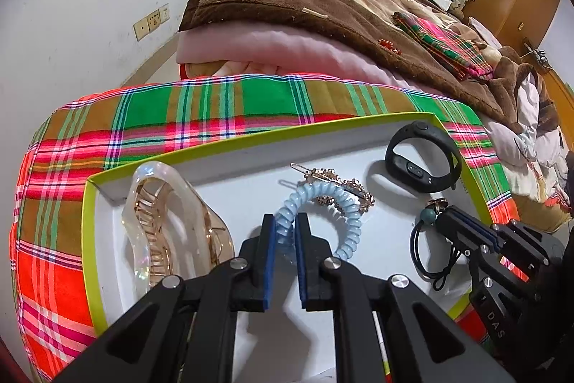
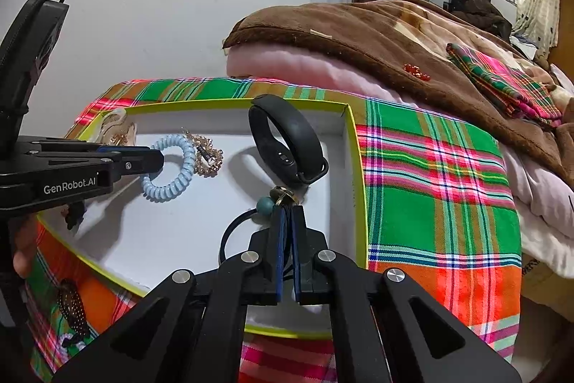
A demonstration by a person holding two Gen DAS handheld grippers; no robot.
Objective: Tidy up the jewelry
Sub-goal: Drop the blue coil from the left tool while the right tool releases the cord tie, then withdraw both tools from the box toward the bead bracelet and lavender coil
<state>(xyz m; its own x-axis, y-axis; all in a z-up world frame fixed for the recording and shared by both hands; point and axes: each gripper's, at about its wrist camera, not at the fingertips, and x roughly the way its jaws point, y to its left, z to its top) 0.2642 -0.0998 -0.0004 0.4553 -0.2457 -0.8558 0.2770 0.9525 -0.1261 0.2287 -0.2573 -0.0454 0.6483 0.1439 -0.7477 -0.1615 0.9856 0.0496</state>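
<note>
Tray [image 1: 94, 189] lime rim, white floor; coil hair tie [image 1: 324, 200] pale blue; wristband [image 1: 423, 160] black; cloth [image 1: 215, 117] red-green plaid; clip [image 1: 353, 189] probably gold.

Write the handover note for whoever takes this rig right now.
Left claw: shut on the blue coil hair tie, low in the white tray.
Right claw: shut on the black hair tie with beads, at the tray floor.
Already in the tray: clear claw clip, gold hair clips, black wristband.
Left: release both ties; red beads remain on the brown blanket.
</note>
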